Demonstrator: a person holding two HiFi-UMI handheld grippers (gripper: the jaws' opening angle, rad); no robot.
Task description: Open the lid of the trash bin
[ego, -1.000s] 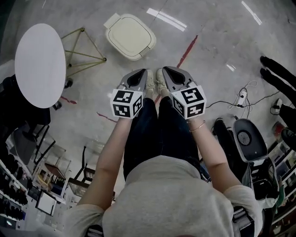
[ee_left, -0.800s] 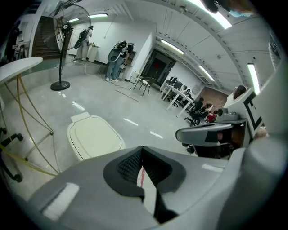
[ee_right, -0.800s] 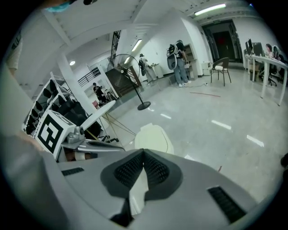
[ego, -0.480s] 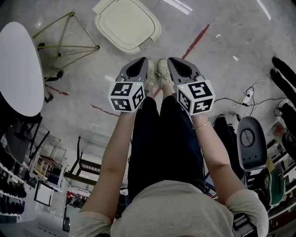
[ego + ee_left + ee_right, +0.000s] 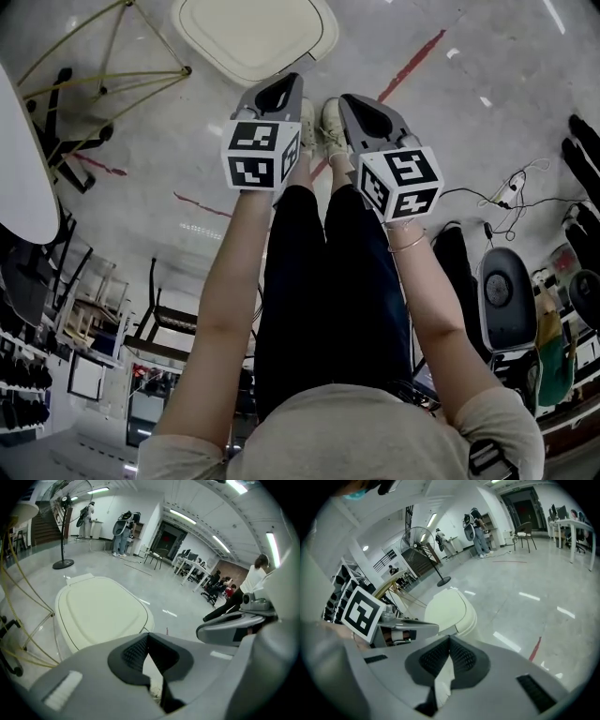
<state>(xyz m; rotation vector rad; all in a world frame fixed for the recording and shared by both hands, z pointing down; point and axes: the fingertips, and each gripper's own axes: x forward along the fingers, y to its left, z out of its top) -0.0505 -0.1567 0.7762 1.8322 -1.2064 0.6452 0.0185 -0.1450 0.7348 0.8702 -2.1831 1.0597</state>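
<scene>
The trash bin [image 5: 253, 33] stands on the floor at the top of the head view, cream-coloured, its rounded square lid down flat. My left gripper [image 5: 287, 82] hangs just short of the bin's near edge, jaws shut with nothing between them. My right gripper [image 5: 351, 99] is beside it, a little further from the bin, also shut and empty. In the left gripper view the bin [image 5: 101, 611] lies close ahead and left of my left gripper [image 5: 147, 635]. In the right gripper view the bin [image 5: 450, 609] sits beyond my right gripper [image 5: 450, 639].
A yellow wire frame [image 5: 103, 56] and a white round table [image 5: 23, 178] stand left of the bin. My shoes [image 5: 328, 127] are under the grippers. A red tape line [image 5: 412, 58] crosses the floor; cables [image 5: 506, 192] and a grey device [image 5: 506, 295] lie at the right.
The bin has slid toward the top of the head view while both grippers have come nearer to it. Their jaws have stayed shut.
</scene>
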